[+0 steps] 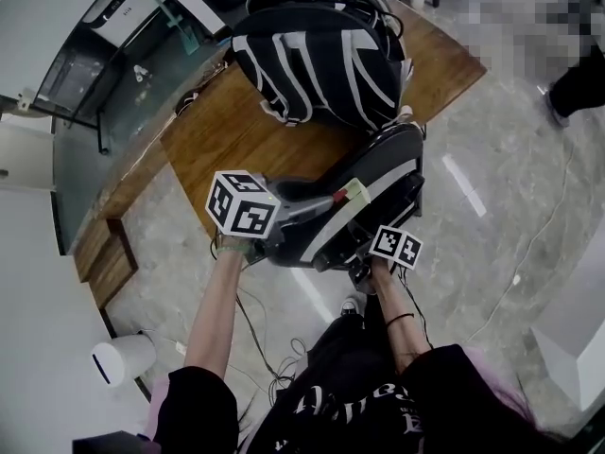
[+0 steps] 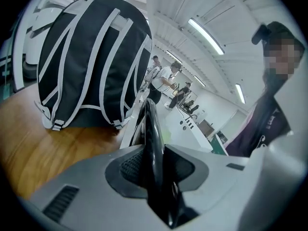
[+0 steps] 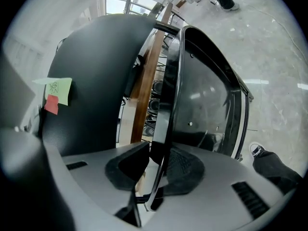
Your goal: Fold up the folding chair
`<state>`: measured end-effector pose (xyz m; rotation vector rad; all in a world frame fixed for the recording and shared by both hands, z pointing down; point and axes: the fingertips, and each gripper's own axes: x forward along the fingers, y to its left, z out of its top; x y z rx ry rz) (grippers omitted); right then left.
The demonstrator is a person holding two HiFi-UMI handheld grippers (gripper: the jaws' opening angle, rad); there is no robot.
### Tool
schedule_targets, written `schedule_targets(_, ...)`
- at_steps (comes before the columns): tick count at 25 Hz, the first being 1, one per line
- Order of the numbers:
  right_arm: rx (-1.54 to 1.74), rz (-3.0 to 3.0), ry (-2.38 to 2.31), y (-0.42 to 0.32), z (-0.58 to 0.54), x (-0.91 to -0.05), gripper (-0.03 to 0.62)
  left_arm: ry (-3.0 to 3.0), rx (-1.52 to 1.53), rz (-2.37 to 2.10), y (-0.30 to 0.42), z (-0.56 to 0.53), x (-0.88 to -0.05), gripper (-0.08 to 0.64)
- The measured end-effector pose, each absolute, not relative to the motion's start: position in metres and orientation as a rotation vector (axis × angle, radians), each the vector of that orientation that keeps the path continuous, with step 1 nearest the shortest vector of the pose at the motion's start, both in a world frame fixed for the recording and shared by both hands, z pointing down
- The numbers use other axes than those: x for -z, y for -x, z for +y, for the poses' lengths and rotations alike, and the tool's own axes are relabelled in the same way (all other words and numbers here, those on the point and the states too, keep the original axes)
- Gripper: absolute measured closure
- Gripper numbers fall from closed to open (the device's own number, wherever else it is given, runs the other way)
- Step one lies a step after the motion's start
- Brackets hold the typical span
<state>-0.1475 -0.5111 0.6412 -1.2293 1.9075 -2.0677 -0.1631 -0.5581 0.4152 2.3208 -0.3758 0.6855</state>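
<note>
A wooden table [image 1: 203,130] runs from far left toward centre, and a black-and-white striped backpack [image 1: 317,60] takes up its top. That is likely why we do this job over the floor and not on the wood.

Just off the table's near edge, our left gripper [image 1: 276,227] has its jaws drawn narrow and clamped on a thin black rim of the folding chair [image 1: 388,168]. In the left gripper view the pads [image 2: 131,165] press that rim from both sides, with the backpack looming just beyond.

The chair is held between our two tools, beside the table's near corner and just near of the backpack. Its dark seat and grey-edged back lie close together, and the table's edge shows through the slim gap left between them. Yellow and red paper tags [image 3: 57,93] cling to the seat panel.

To the right, our right gripper [image 1: 369,253] is likewise closed narrow on a black frame bar of the chair. We judge that a grip on each side lets us squeeze the two panels flat and stop the chair swinging open. The fold looks nearly done. Farther right is pale stone floor [image 1: 492,216].
</note>
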Motion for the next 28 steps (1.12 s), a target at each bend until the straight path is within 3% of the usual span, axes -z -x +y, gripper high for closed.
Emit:
schedule_targets(19, 2.072, 2.044, 1.162, 0.165, -0.544, -0.646, 0.502, -2.331, -0.682, -0.332, 0.186, -0.601, -0.425, 0.451)
schedule_targets(28, 2.078, 2.086, 1.204, 0.165, -0.552, -0.650, 0.494, -2.431, -0.840, -0.465, 0.190, -0.618, -0.434, 0.437)
